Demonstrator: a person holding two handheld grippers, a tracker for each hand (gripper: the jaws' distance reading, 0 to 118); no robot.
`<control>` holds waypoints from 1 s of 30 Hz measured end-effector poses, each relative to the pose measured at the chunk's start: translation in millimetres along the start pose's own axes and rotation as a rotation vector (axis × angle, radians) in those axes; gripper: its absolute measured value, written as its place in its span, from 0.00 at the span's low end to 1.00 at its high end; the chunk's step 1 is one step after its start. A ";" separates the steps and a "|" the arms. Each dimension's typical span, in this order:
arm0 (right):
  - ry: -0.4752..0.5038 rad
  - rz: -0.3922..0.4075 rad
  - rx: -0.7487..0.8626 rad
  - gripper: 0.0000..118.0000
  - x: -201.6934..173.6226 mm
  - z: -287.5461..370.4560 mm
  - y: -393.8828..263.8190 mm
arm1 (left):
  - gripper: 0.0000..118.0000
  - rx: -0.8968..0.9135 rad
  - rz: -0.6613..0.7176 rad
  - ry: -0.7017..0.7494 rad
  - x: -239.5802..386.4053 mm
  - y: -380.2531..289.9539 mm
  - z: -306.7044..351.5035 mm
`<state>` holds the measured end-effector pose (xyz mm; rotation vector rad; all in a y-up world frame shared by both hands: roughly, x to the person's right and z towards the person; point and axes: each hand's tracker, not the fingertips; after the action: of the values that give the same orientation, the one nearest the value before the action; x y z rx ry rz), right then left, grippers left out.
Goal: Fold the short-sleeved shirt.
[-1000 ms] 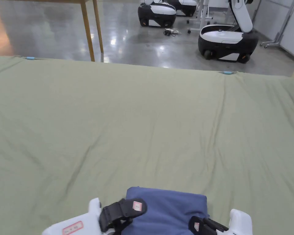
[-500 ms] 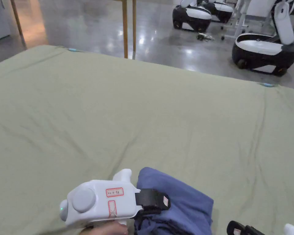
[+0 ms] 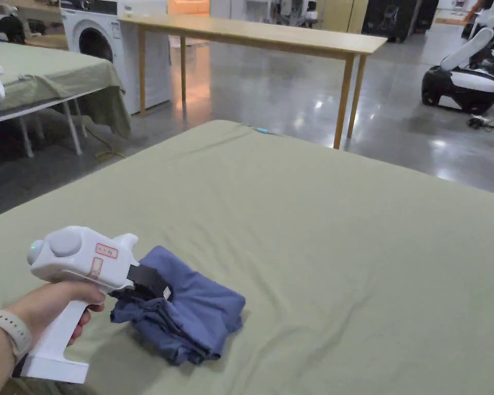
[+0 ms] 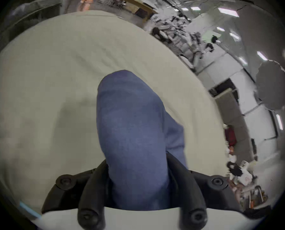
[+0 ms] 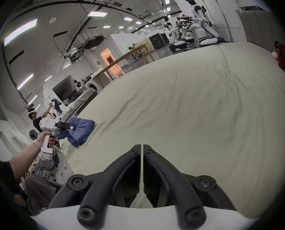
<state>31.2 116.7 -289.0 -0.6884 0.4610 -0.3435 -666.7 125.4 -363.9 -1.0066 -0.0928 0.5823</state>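
The blue short-sleeved shirt [image 3: 194,308] is a folded, slightly rumpled bundle on the green-covered table [image 3: 333,231], near its front left part. A hand holds my white left gripper [image 3: 151,288] at the bundle's left side, shut on it. In the left gripper view the shirt [image 4: 131,125] runs out between the two black jaws, which press on its sides. The right gripper view has my right gripper [image 5: 142,146] shut with nothing in it, low over bare cloth. The shirt [image 5: 82,130] and the left gripper [image 5: 64,127] lie far off to its left.
Beyond the table's far edge stand a long wooden table [image 3: 251,33], a washing machine [image 3: 94,38] and a second green-covered table [image 3: 45,69]. White and black robot bases [image 3: 462,85] sit on the shiny floor at right. Another person [image 5: 33,119] stands in the distance.
The head camera has swung left. The left gripper has taken the folded shirt and carried it leftward across the table. The right gripper has come off the shirt.
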 end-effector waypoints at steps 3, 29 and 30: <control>0.002 0.006 -0.007 0.06 -4.5 -2.2 1.9 | 0.21 -0.041 0.157 0.017 -28.7 -2.2 -1.8; -0.338 0.309 0.330 0.06 5.8 125.1 105.9 | 0.14 0.618 -0.487 0.232 306.8 -109.7 83.6; -0.351 0.331 0.367 0.06 4.2 132.6 115.5 | 0.14 0.681 -0.520 0.228 330.4 -120.3 83.0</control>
<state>120.1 268.0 -278.0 -0.2954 0.1632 0.0116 -365.0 306.9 -282.6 -0.3490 0.0469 0.0007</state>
